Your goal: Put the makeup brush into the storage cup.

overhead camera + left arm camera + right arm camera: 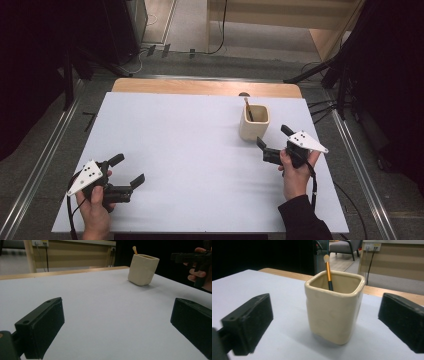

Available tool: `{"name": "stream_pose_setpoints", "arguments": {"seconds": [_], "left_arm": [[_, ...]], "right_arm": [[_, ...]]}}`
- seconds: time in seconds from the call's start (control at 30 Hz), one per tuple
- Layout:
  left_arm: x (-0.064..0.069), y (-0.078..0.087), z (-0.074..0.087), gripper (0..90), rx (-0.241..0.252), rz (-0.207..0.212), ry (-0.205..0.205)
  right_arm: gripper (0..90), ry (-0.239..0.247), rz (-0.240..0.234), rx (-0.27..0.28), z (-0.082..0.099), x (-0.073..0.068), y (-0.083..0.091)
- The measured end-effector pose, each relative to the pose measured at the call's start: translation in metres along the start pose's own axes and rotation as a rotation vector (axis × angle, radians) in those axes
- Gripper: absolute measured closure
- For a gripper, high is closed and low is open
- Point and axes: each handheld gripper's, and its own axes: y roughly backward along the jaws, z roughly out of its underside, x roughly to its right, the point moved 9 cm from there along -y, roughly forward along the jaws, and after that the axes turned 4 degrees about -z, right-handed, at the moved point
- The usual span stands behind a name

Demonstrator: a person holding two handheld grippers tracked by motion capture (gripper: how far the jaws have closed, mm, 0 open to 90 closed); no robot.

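Note:
A cream square cup [254,121] stands on the white table top [190,150] at the right rear, with a brush [248,107] leaning inside it, its orange handle and pale tip up. My right gripper [271,135] is just right of and nearer than the cup, jaws wide apart and pointing at it without touching. In the right gripper view the cup [334,307] and brush [328,272] sit a little beyond the two jaws of the right gripper [325,322]. My left gripper [131,168] rests at the front left, open and holding nothing; in its own view the left gripper [117,322] faces the cup [143,270].
A bare wooden strip [205,87] runs along the table's far edge. Metal rails [45,165] flank the table on both sides. Dark stands and cables [345,75] crowd the floor at the far right. White surface stretches between the two grippers.

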Motion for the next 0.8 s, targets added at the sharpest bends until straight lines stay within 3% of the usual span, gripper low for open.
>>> {"name": "stream_pose_setpoints", "arguments": {"seconds": [0.17, 0.8], "left_arm": [[-0.002, 0.002, -0.002, 0.0, 0.007, -0.002, 0.006], [-0.006, 0.003, -0.004, 0.0, 0.006, -0.008, 0.004]], "right_arm": [[0.0, 0.028, 0.004, -0.002, 0.006, -0.004, 0.008], [0.0, 0.041, -0.021, -0.025, 0.024, -0.011, 0.042]]}}
